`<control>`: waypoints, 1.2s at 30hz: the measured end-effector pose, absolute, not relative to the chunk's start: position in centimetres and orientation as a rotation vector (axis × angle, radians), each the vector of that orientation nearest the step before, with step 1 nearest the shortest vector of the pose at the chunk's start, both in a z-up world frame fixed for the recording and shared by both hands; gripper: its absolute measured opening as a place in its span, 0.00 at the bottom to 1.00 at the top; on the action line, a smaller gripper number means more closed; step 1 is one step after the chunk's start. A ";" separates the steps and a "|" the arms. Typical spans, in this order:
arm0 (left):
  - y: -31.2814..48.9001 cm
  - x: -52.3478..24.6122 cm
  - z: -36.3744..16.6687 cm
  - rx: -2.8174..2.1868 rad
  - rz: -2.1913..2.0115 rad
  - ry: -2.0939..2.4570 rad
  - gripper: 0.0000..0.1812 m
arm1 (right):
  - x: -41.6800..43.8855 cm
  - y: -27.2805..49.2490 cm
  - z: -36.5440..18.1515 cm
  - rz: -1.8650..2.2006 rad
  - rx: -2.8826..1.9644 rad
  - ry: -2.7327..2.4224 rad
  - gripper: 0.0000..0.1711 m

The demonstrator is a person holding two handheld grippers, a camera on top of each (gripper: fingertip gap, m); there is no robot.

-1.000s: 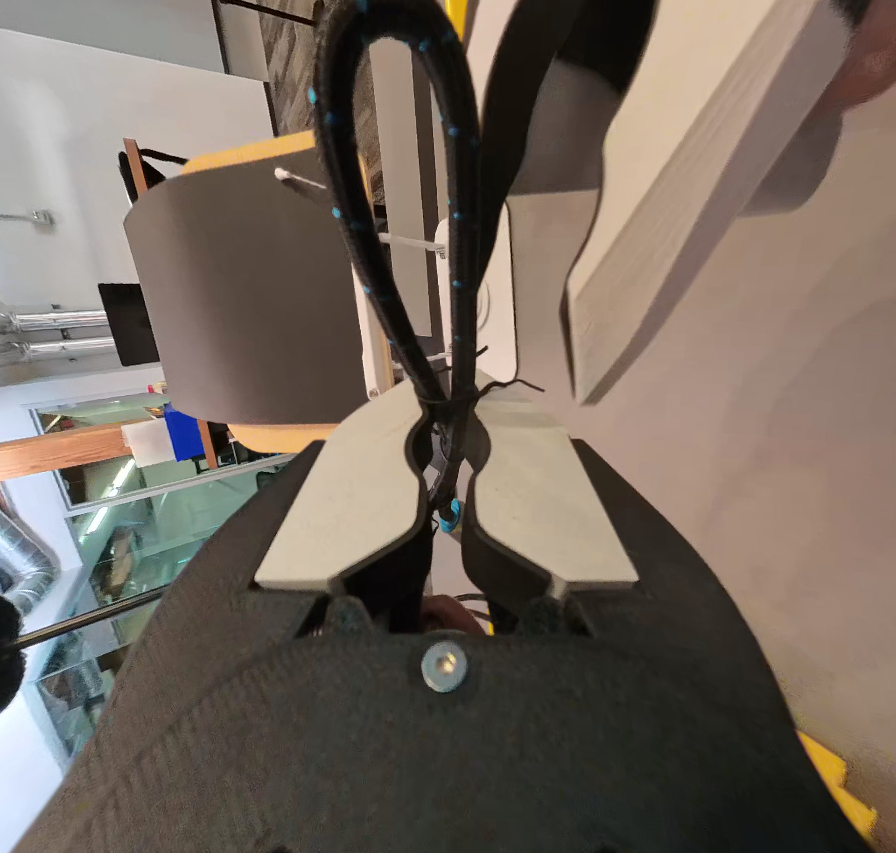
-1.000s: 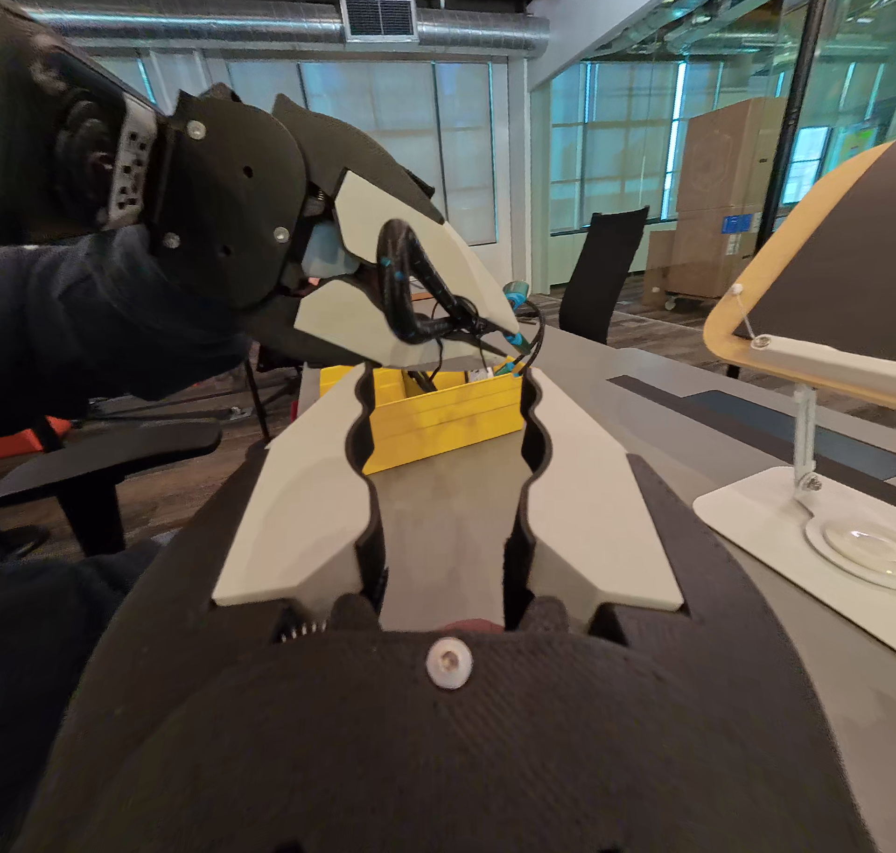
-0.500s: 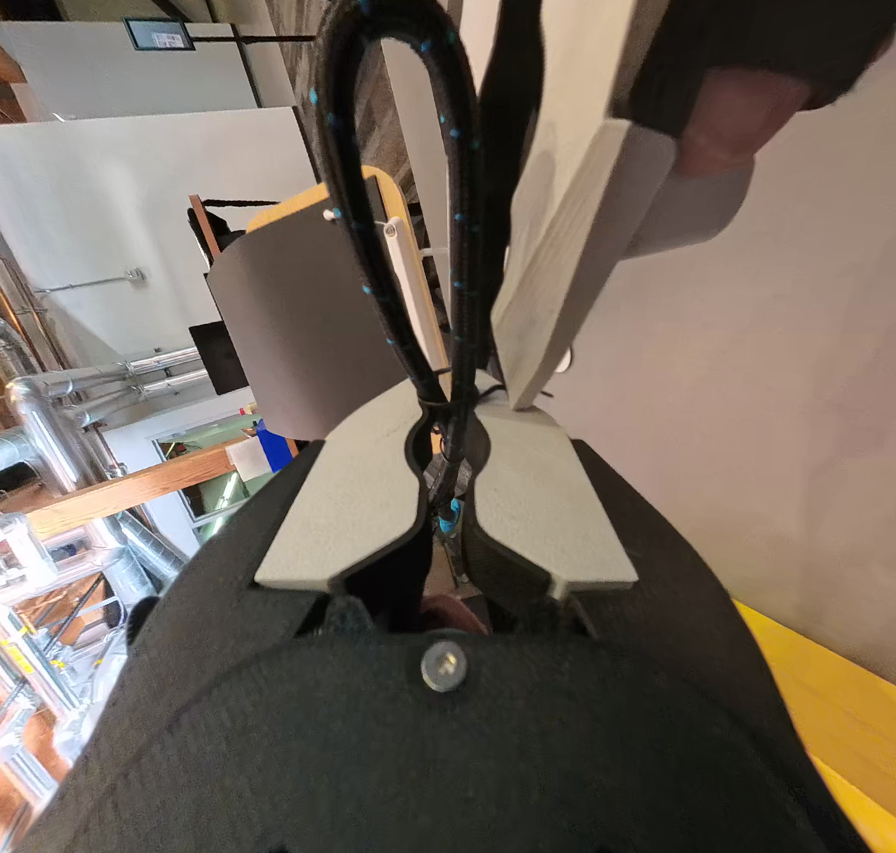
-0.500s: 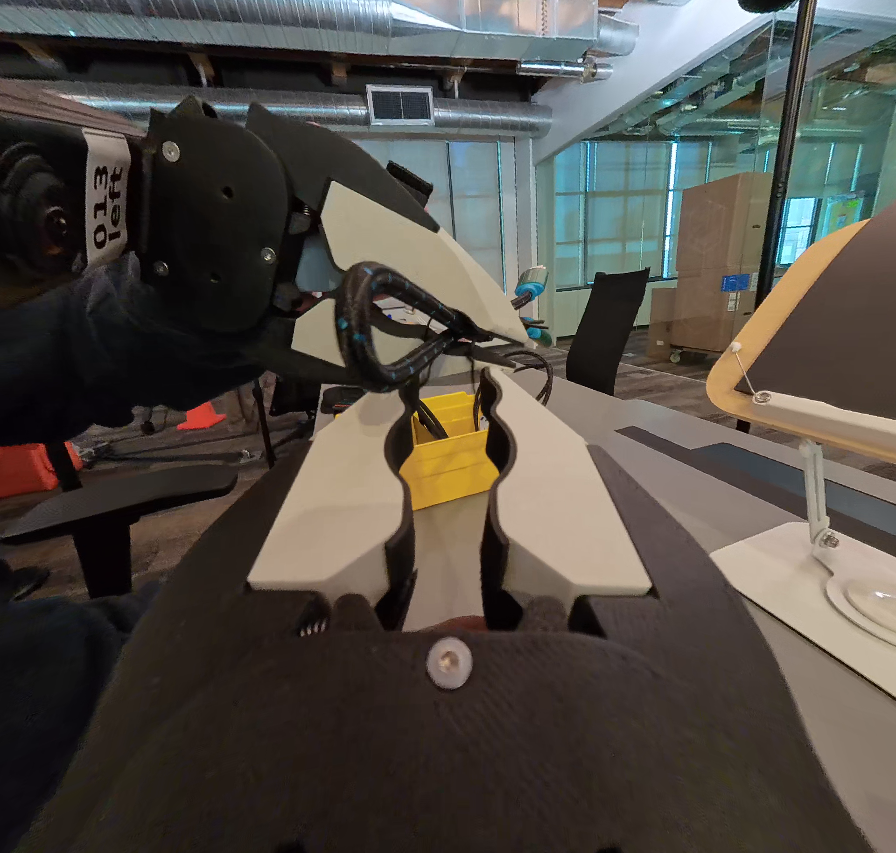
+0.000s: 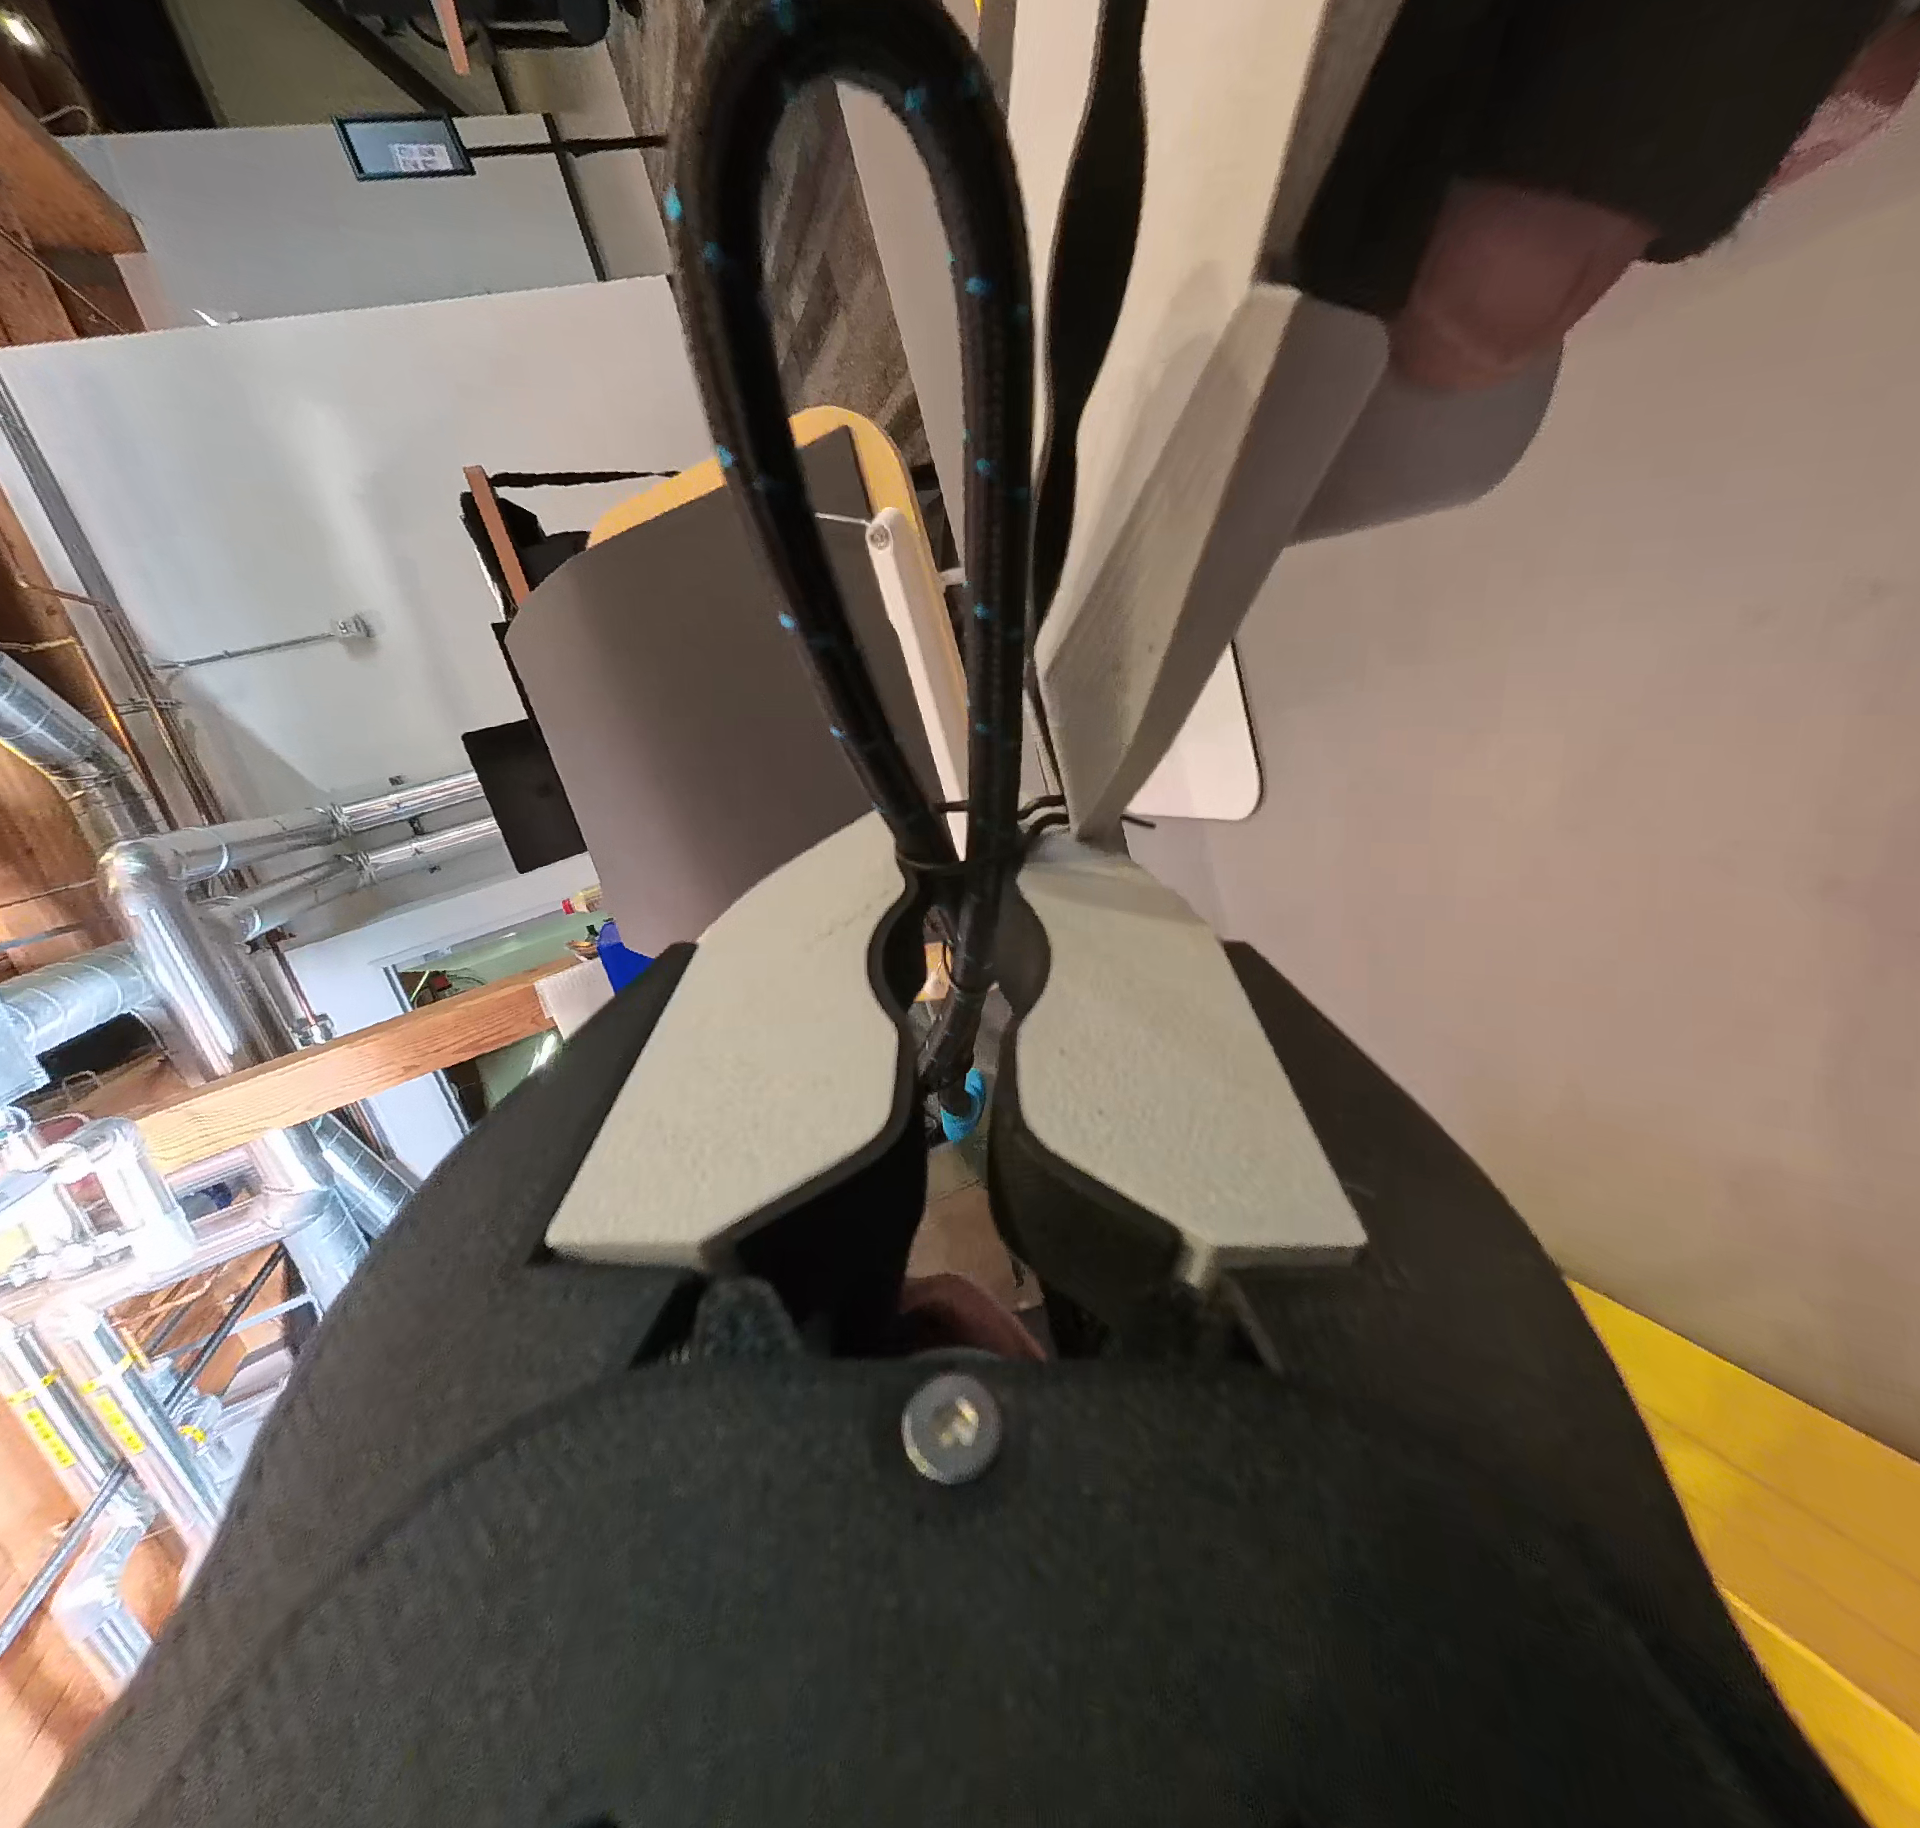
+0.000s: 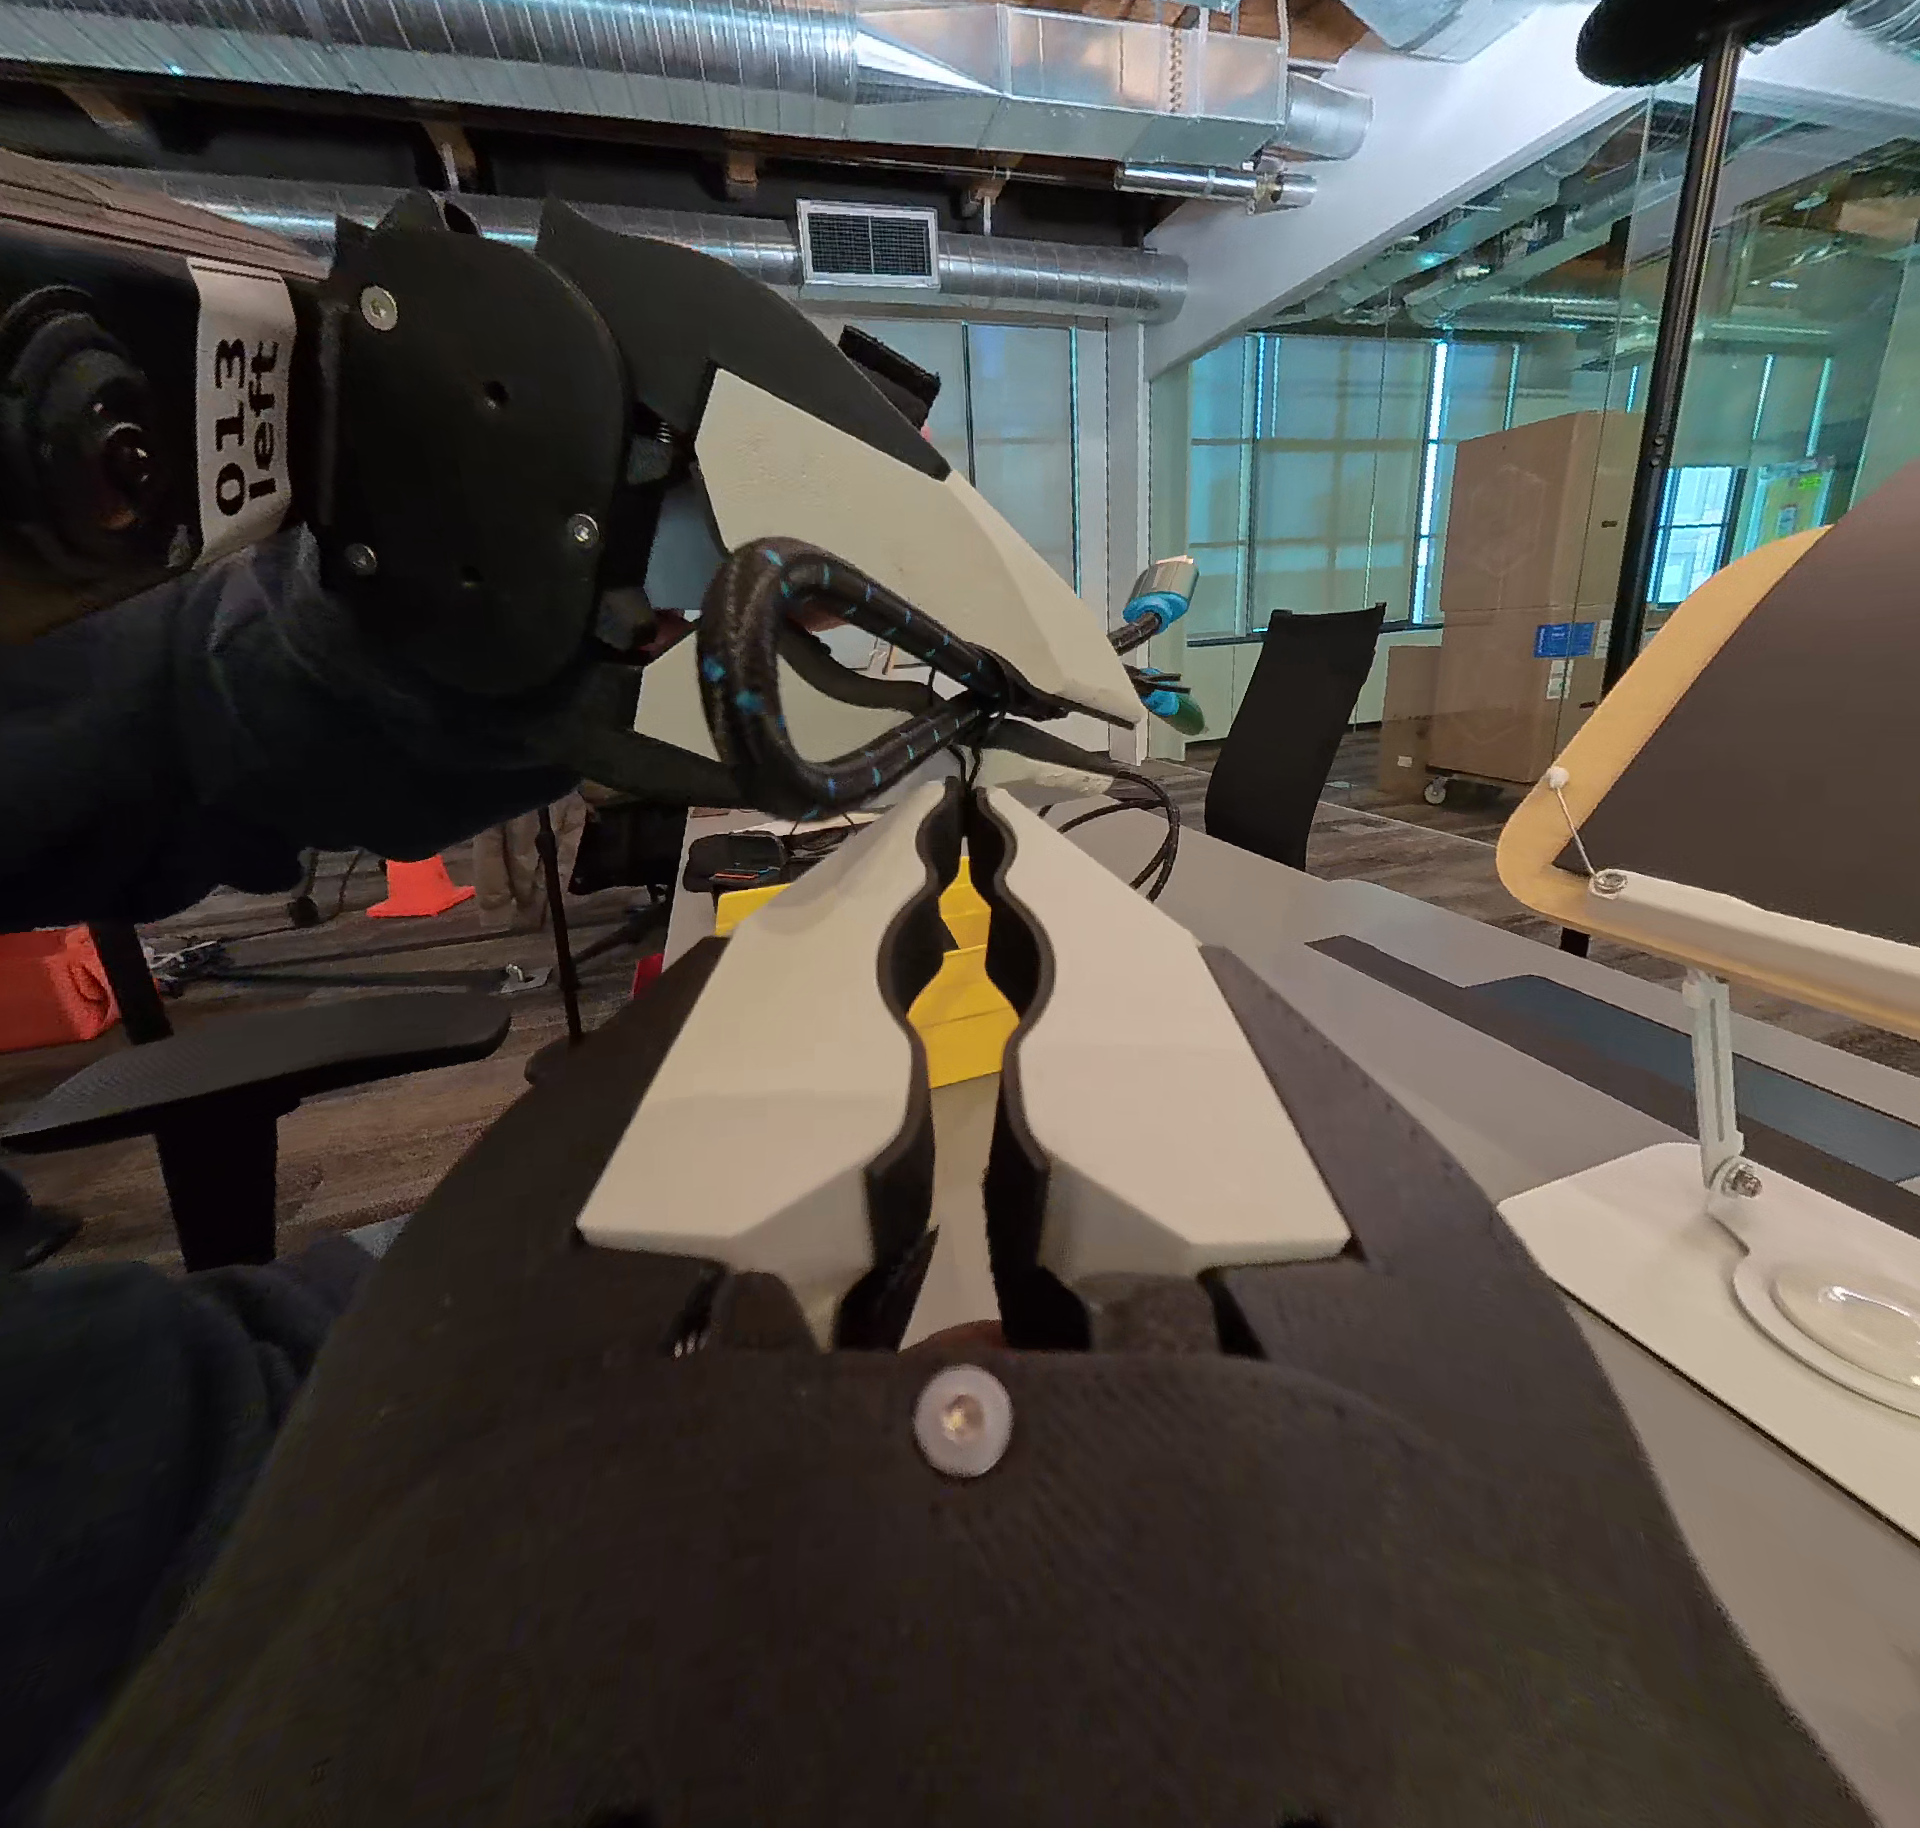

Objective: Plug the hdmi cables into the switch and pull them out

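We hold the left gripper (image 5: 961, 905) clamped on a bundled black braided HDMI cable with blue flecks (image 5: 862, 407), its loop in the air above the grey table (image 6: 1403, 1030). Our right gripper (image 6: 961, 812), fingertips pinched nearly together on what looks like the thin tie, risks tearing it or slipping off. A yellow plastic bin (image 6: 966, 999) sits beyond; no switch is visible.

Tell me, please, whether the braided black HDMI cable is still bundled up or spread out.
Bundled. The HDMI cable is folded into a loop, a thin tie cinching it where the left gripper clamps it.
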State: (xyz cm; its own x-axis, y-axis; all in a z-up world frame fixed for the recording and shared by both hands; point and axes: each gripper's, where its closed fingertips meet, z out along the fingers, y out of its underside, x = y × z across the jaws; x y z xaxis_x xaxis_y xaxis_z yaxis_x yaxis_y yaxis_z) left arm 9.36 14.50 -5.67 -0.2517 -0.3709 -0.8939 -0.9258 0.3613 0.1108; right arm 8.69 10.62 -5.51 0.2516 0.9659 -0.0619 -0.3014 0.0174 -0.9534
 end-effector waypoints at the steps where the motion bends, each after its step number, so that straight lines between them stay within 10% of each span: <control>1: 14.4 9.5 -5.6 -1.140 0.835 1.796 0.04 | 8.8 10.5 -5.4 1.169 -1.108 -0.784 0.00; 36: 14.1 12.5 -4.3 -1.013 0.629 1.594 0.11 | 11.2 9.6 -3.7 1.340 -1.087 -0.703 0.00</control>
